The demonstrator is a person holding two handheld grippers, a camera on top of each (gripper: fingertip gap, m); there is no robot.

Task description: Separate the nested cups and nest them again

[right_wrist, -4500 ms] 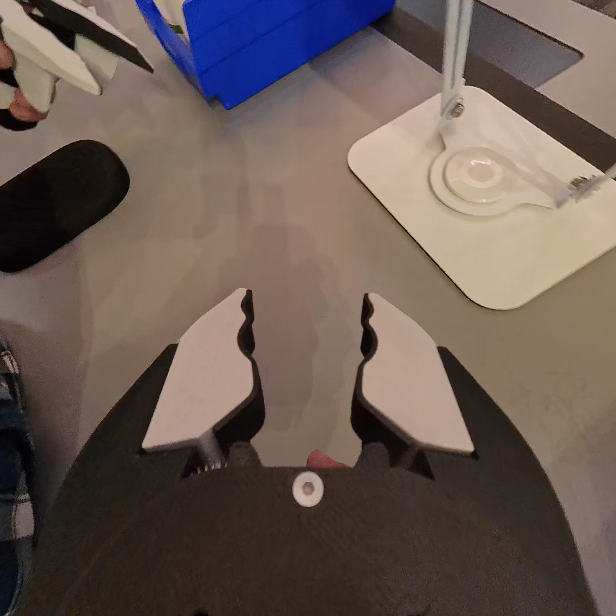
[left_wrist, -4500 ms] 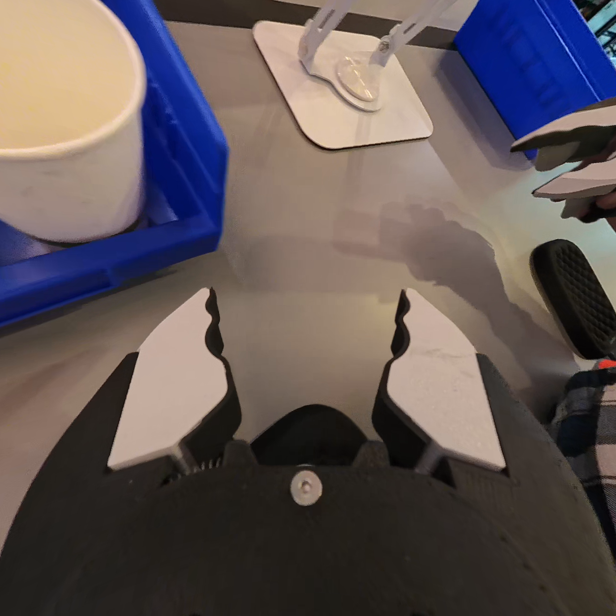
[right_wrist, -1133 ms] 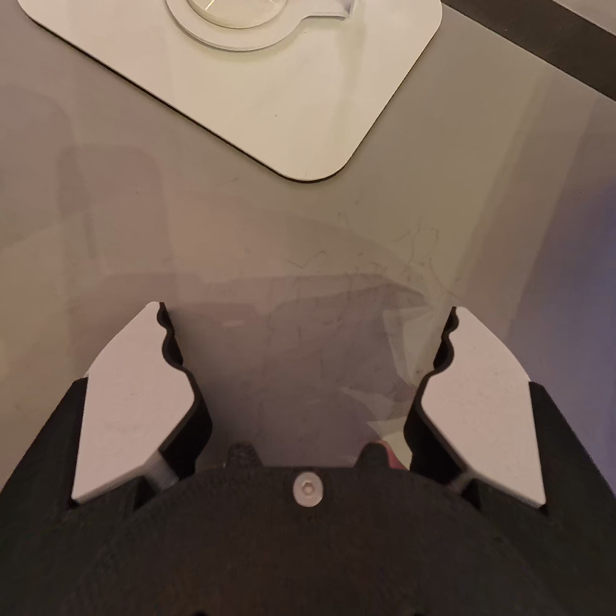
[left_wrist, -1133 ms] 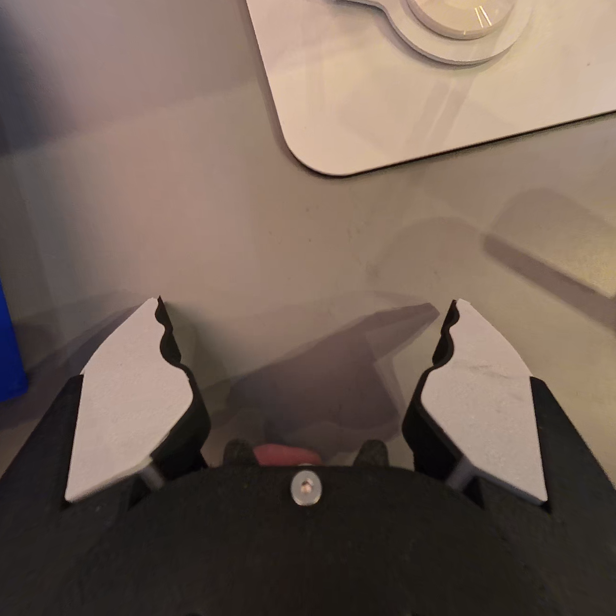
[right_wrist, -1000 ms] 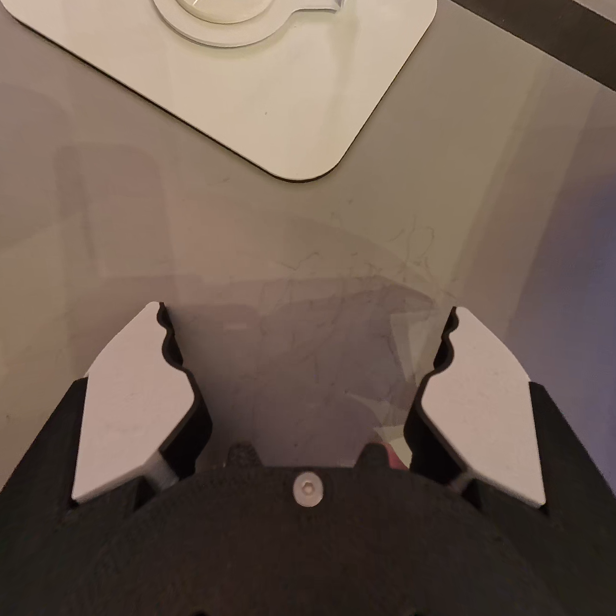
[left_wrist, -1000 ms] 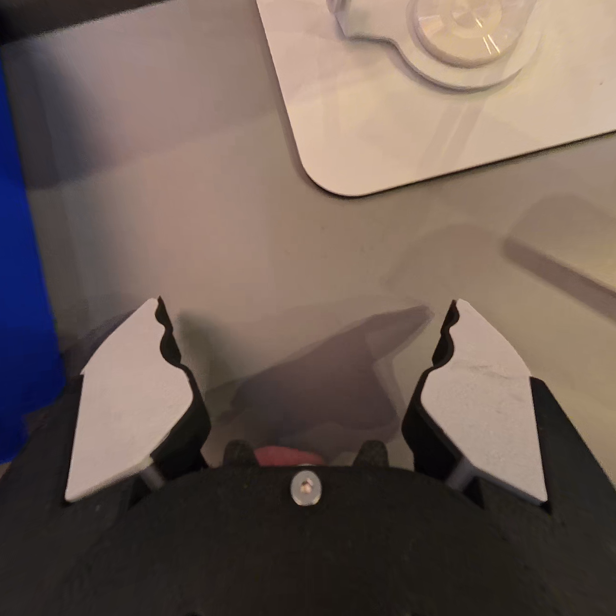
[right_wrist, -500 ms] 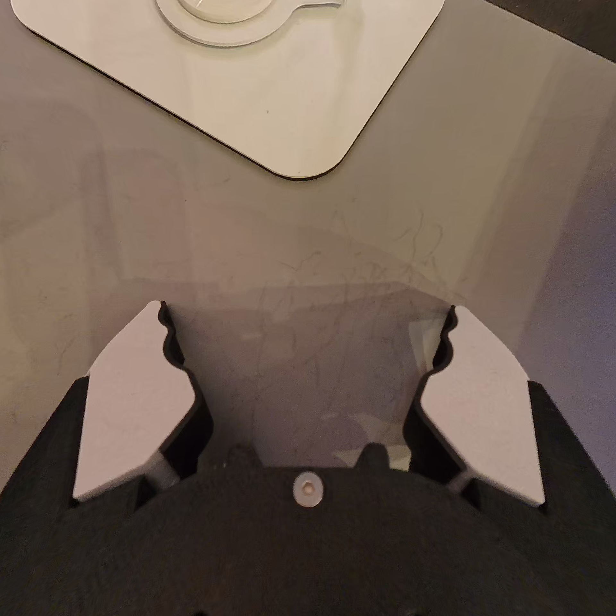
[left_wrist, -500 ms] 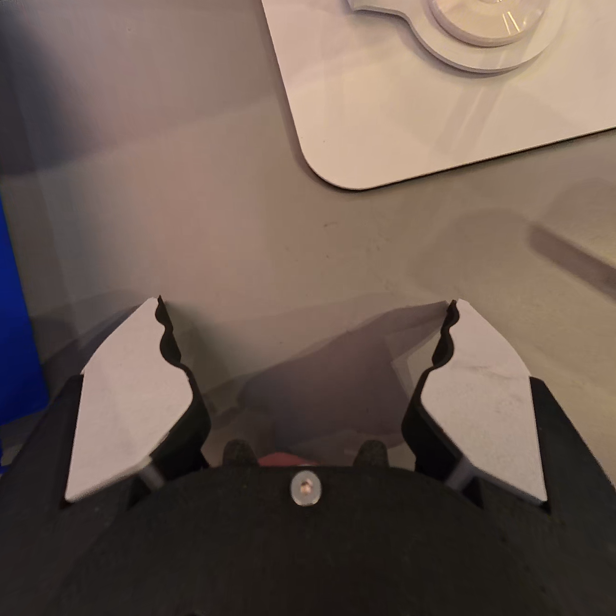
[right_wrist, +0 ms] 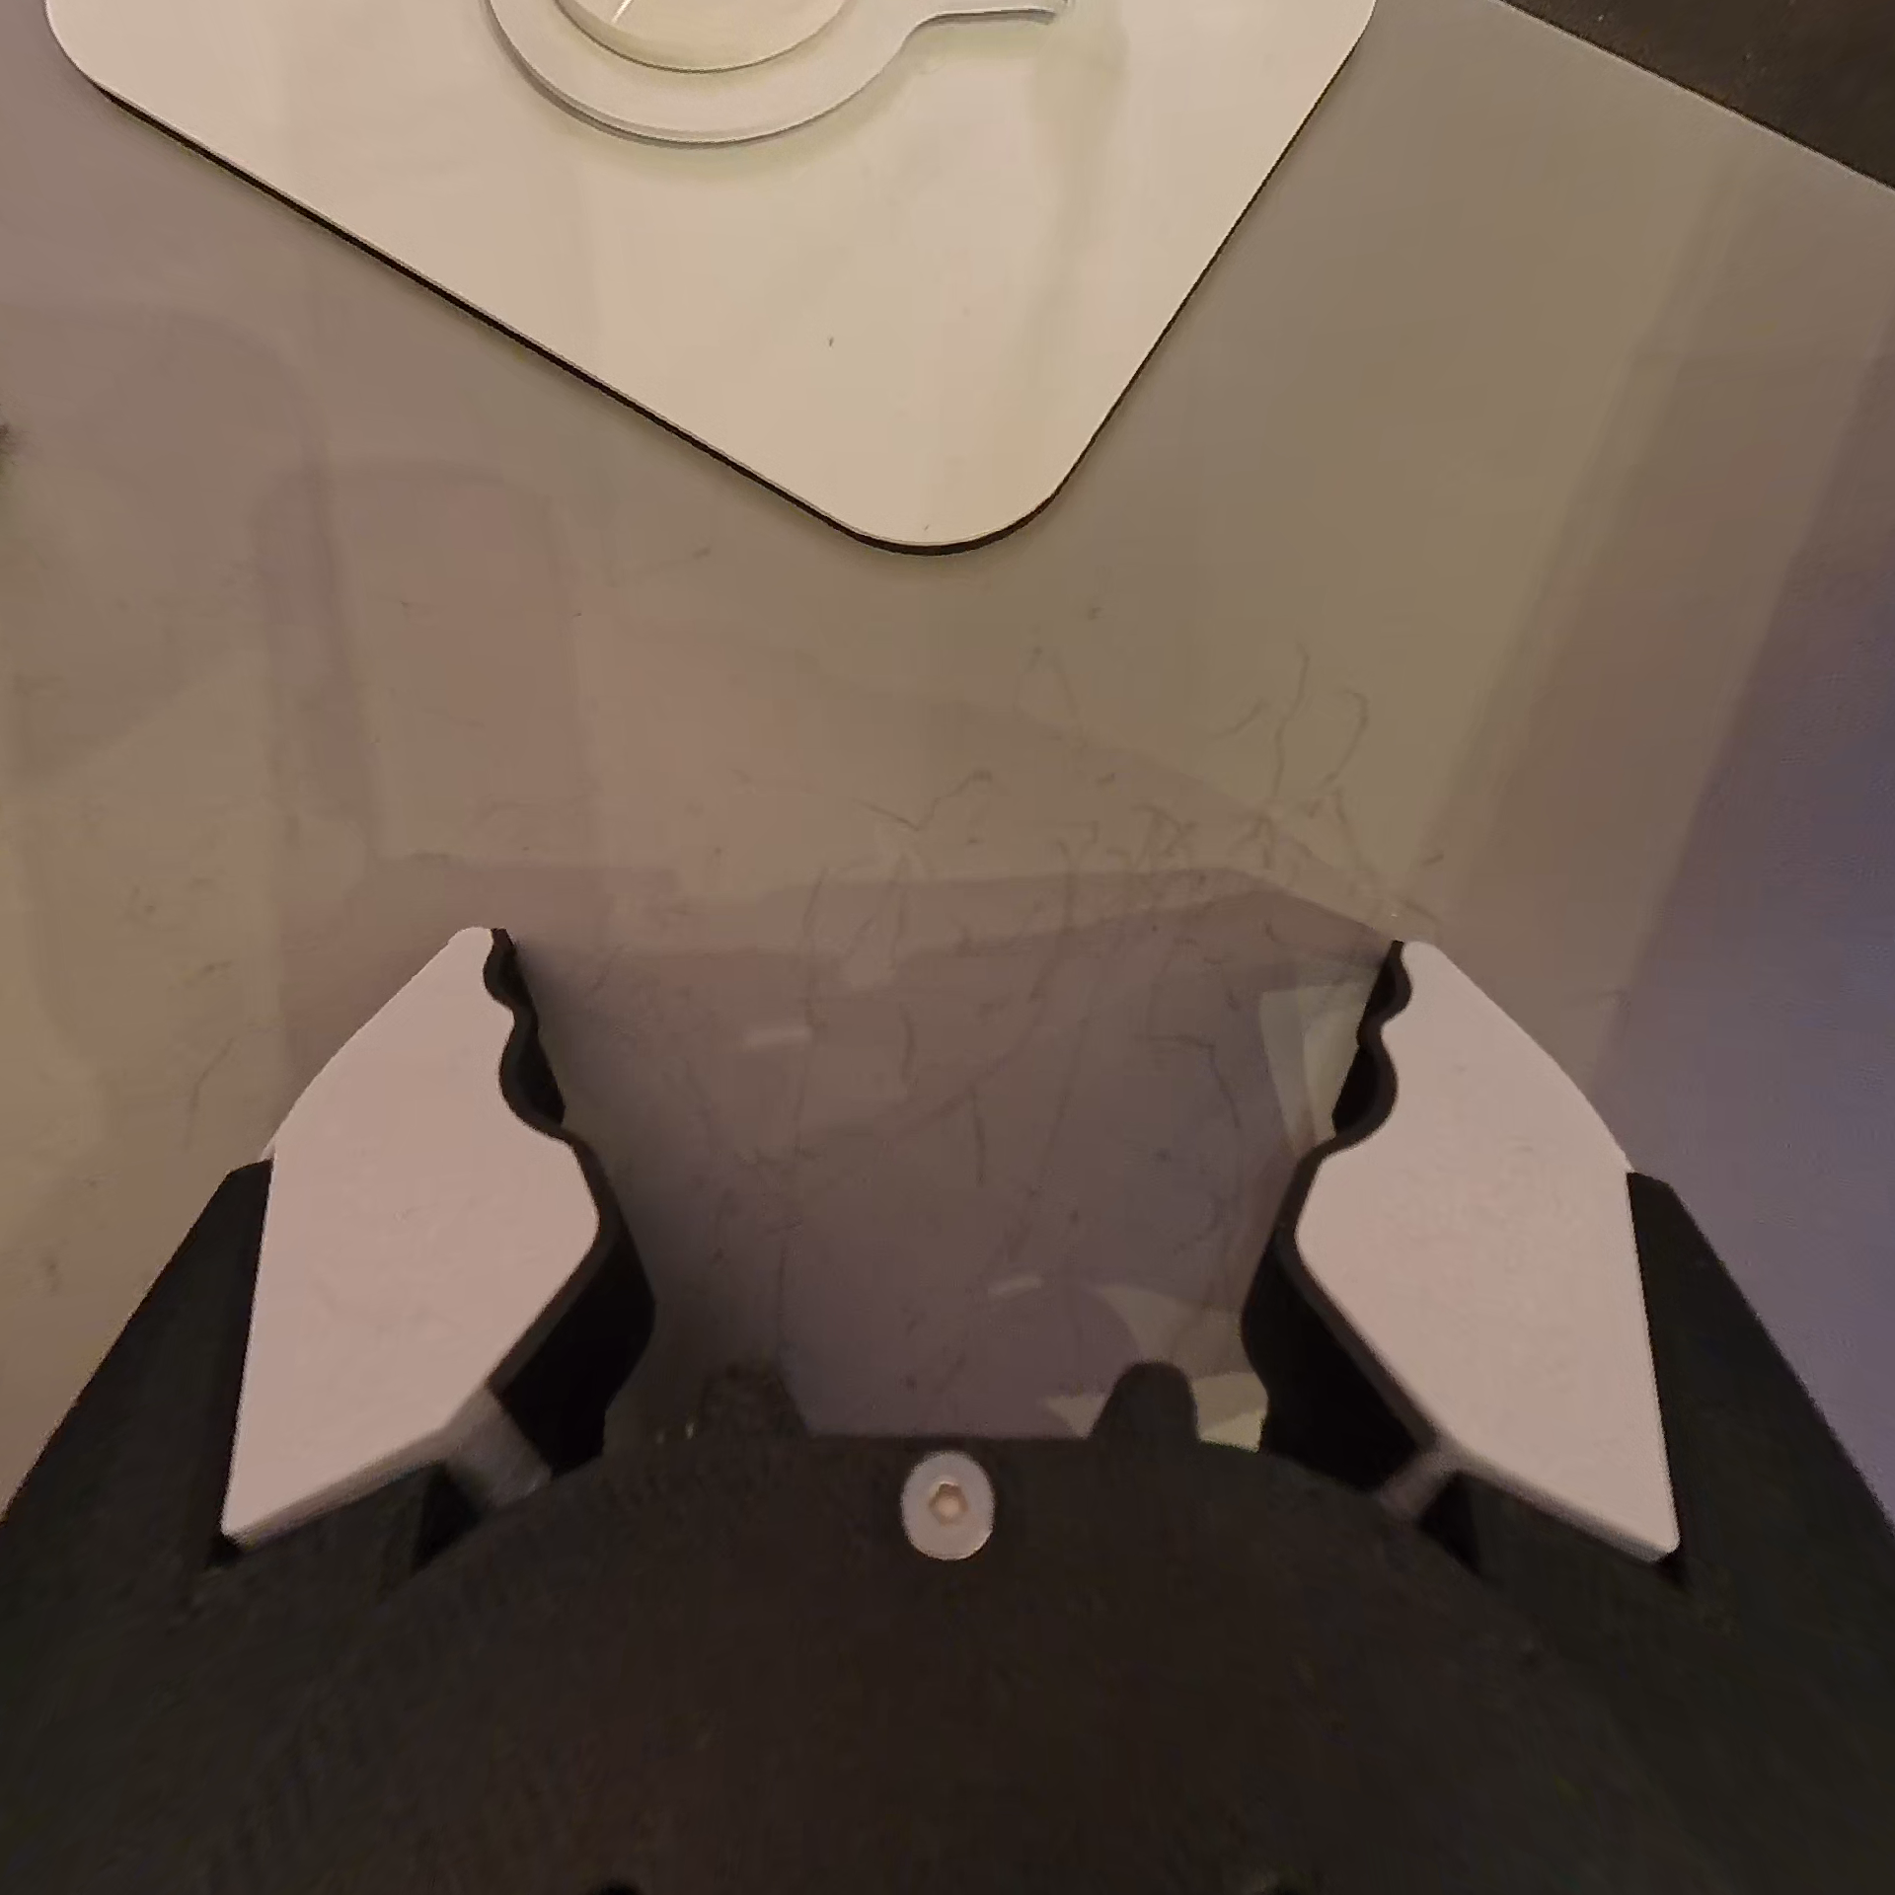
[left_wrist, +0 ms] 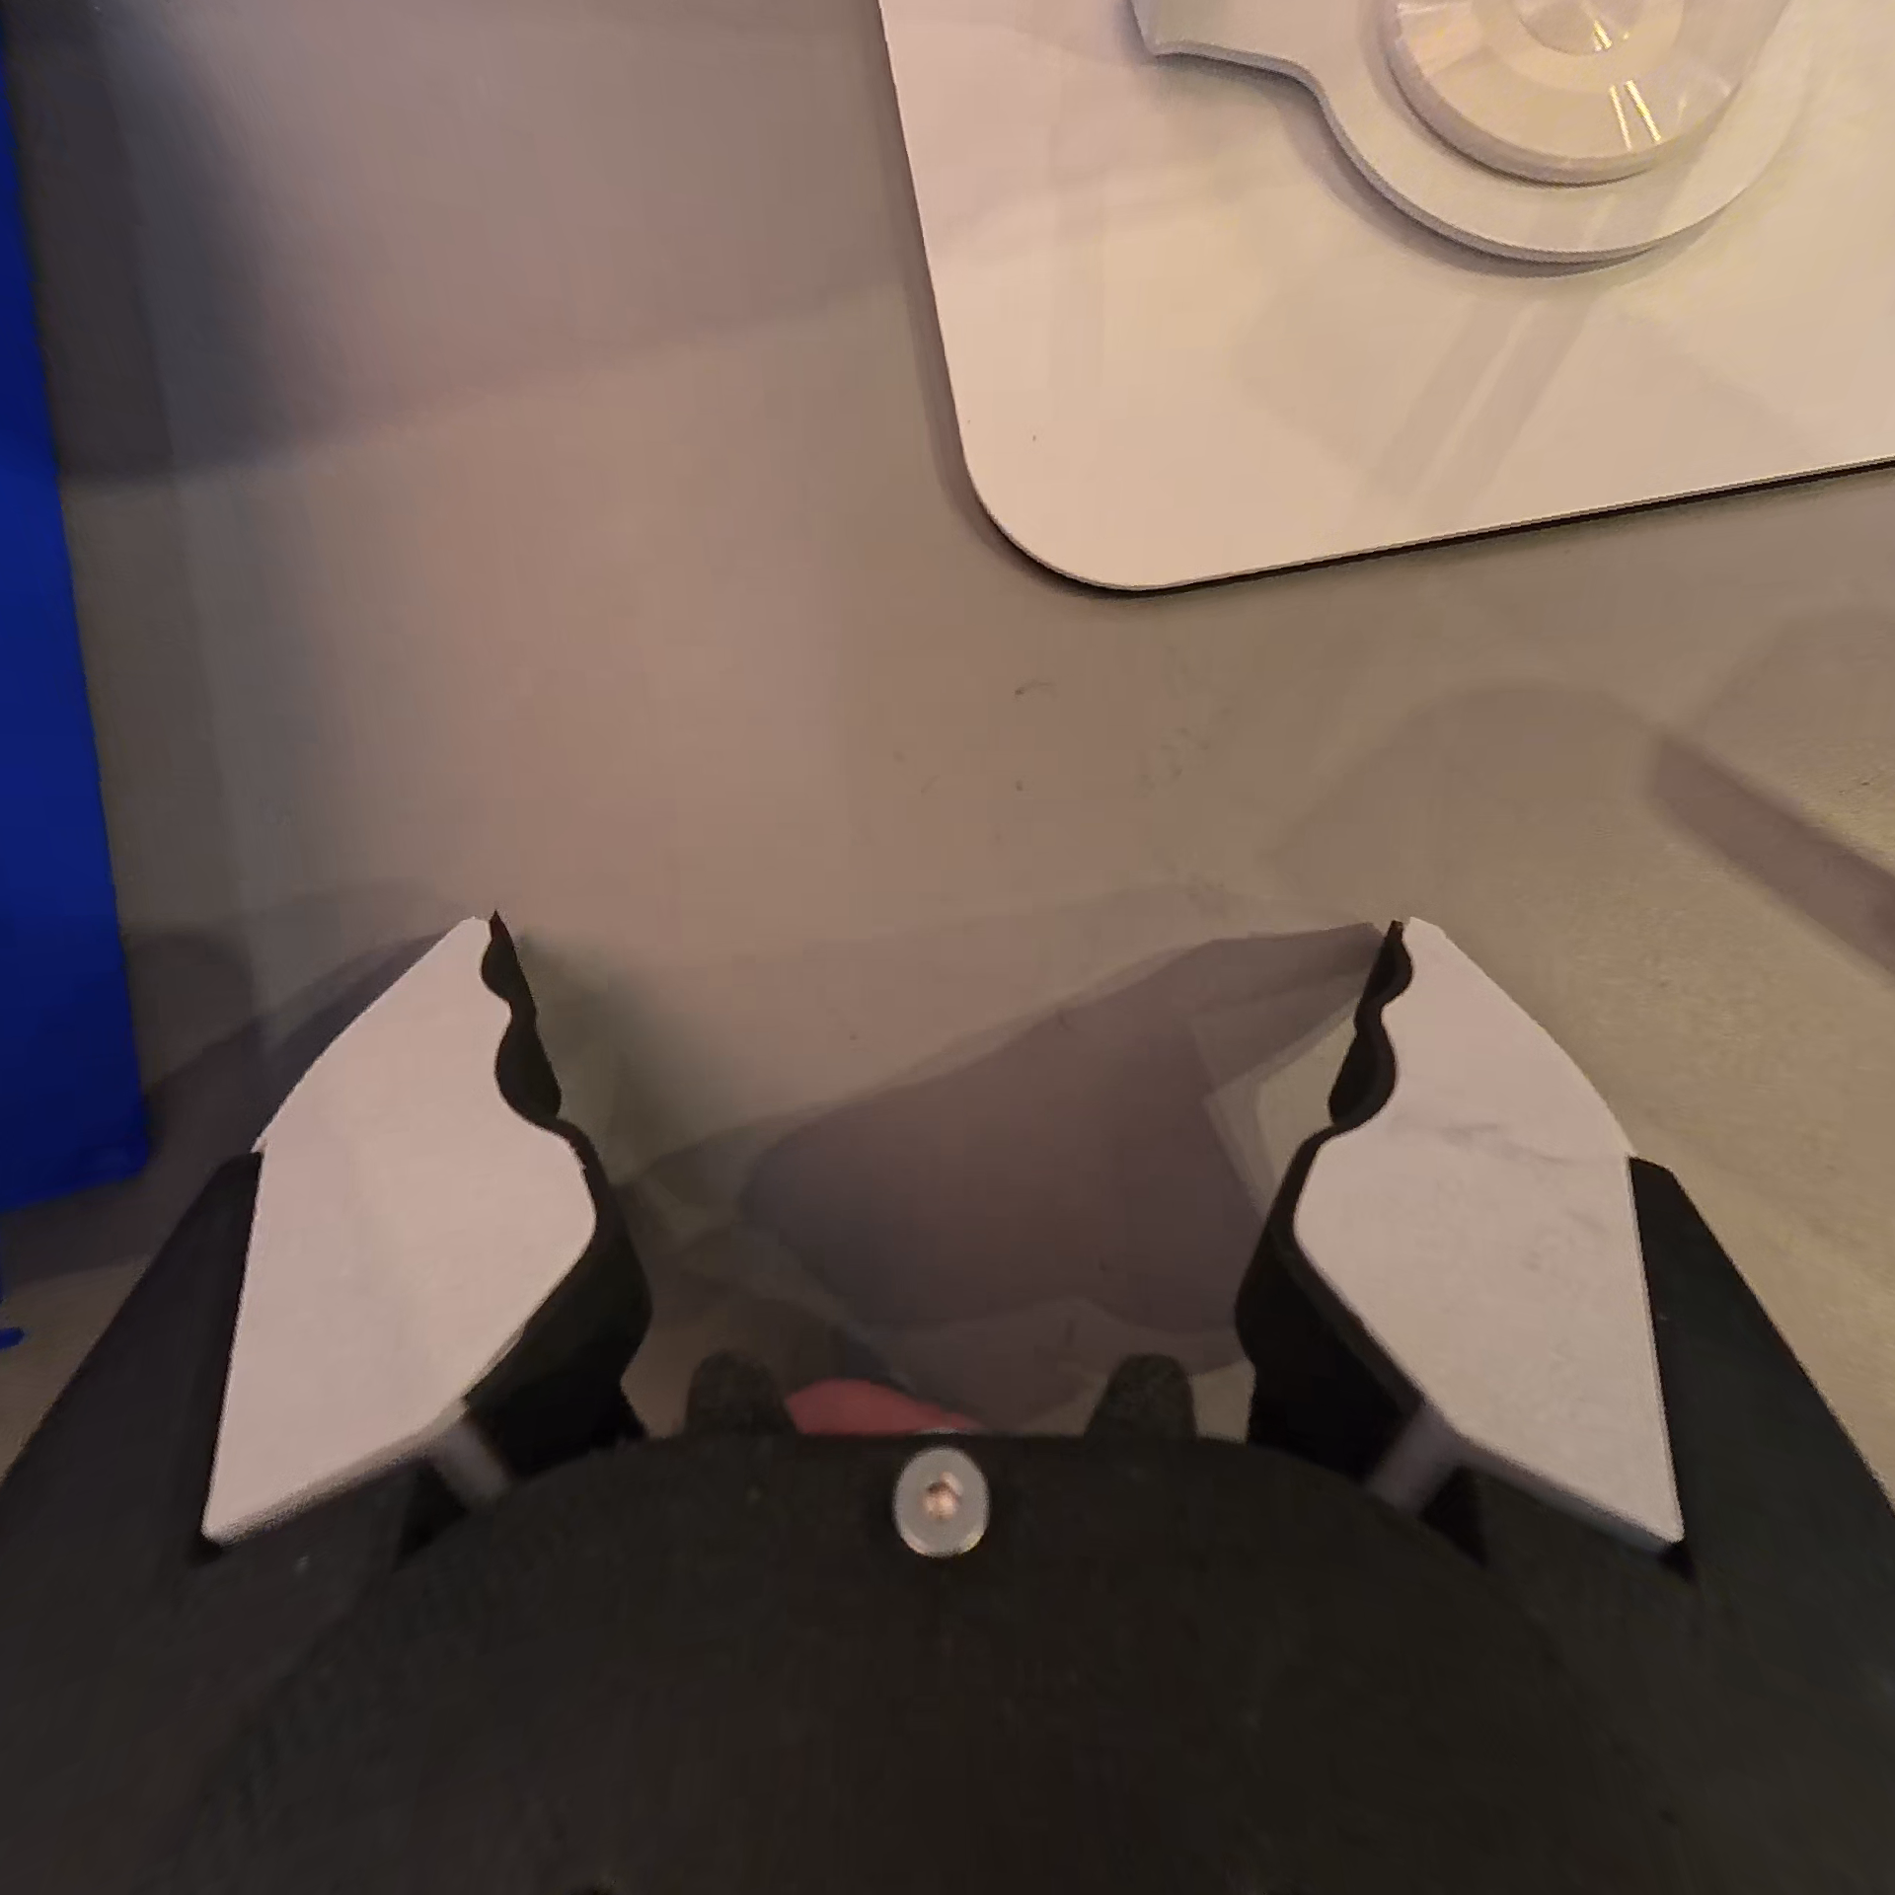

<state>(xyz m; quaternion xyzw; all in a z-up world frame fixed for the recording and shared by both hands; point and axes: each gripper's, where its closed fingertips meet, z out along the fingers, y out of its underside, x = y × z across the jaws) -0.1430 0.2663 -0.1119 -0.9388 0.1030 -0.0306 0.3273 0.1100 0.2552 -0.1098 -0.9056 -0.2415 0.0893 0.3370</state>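
No cup shows in either view now. My left gripper [left_wrist: 943, 928] is wide open and empty, pointing down close over the bare grey table [left_wrist: 718, 718]. My right gripper [right_wrist: 943, 938] is also wide open and empty, low over the grey table [right_wrist: 513, 718], which bears fine scratches here. Only tabletop and shadow lie between each pair of fingers.
A white stand base plate [left_wrist: 1333, 359] with a round mount lies ahead of the left gripper; it also shows ahead of the right gripper [right_wrist: 820, 256]. A blue bin wall [left_wrist: 51, 718] stands at the left edge of the left wrist view.
Since 4.5 s ago both grippers opened wider and dropped close to the table near the white base. Over the last second both only drifted slightly; the jaws stayed open.
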